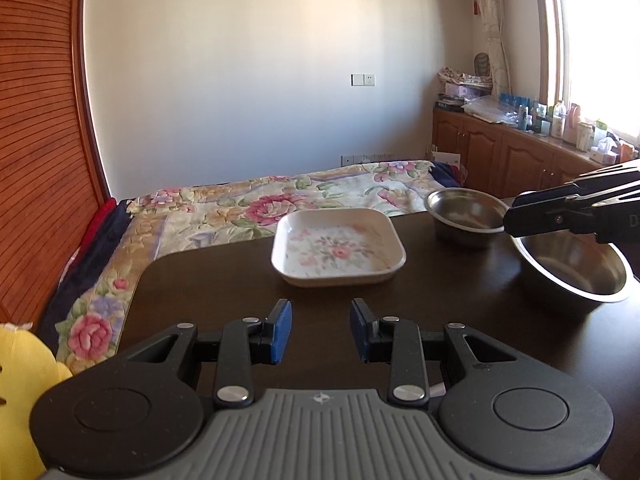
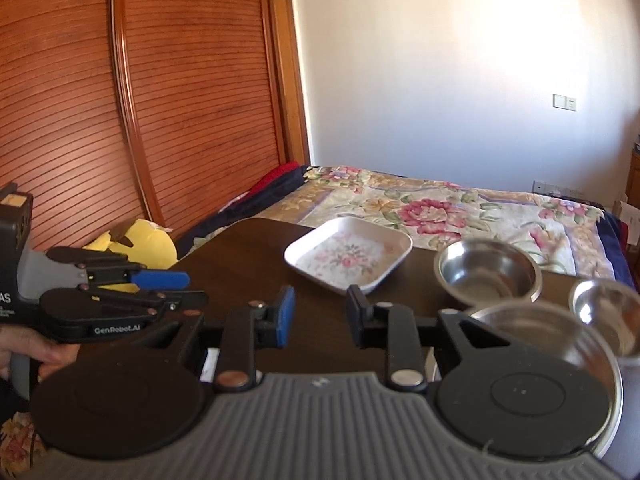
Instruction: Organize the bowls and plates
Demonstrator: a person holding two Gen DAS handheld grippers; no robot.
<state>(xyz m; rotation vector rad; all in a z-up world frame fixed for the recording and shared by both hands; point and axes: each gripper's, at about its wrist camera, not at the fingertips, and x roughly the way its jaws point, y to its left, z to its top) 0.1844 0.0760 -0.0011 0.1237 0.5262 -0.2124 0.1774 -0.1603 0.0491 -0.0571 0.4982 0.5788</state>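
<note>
One square plate and three steel bowls on a dark bench, two tools hovering with nothing gripped.

Floral square plate (image 1: 338,246) resting toward the far middle of the bench (image 1: 224,292). Right of it a small steel bowl (image 1: 466,216), nearer a large steel bowl (image 1: 576,268), and at the far right a third bowl (image 2: 612,312), counted three in the right wrist view. Left tool (image 1: 320,330) parted wide, blue pads empty, just short of the plate. Right tool (image 2: 320,316) likewise spread and empty, held over the bench left of the large bowl. Floral bed (image 1: 280,200) beyond the bench; yellow cushion (image 2: 140,244) at left.
</note>
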